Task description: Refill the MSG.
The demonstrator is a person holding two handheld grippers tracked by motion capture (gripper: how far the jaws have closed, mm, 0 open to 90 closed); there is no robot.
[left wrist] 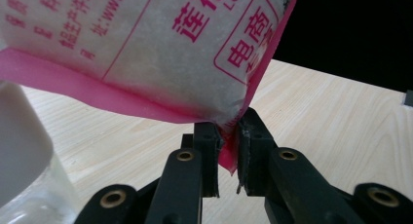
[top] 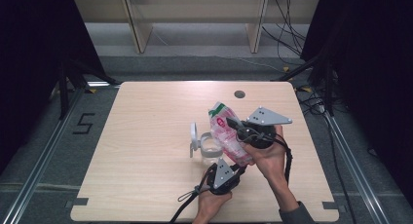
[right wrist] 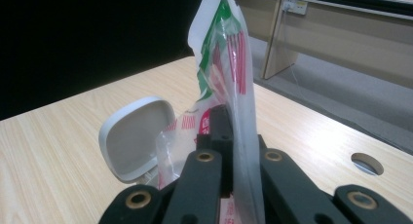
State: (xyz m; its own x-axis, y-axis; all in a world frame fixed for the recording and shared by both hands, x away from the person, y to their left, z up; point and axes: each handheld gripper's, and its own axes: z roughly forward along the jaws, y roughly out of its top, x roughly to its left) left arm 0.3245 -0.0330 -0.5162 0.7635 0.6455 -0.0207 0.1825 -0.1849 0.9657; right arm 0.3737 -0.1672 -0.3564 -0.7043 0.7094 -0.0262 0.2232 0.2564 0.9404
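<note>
A pink-and-white plastic bag of white granules (top: 227, 134) hangs tilted above a clear glass jar with a white flip lid (top: 208, 148) at the counter's (top: 146, 136) centre. The left hand-held gripper (left wrist: 226, 153) pinches its bottom corner at 6 o'clock; the right hand-held gripper (right wrist: 233, 136), at 3 o'clock, clamps its upper part, seemingly steadying it for pouring.
</note>
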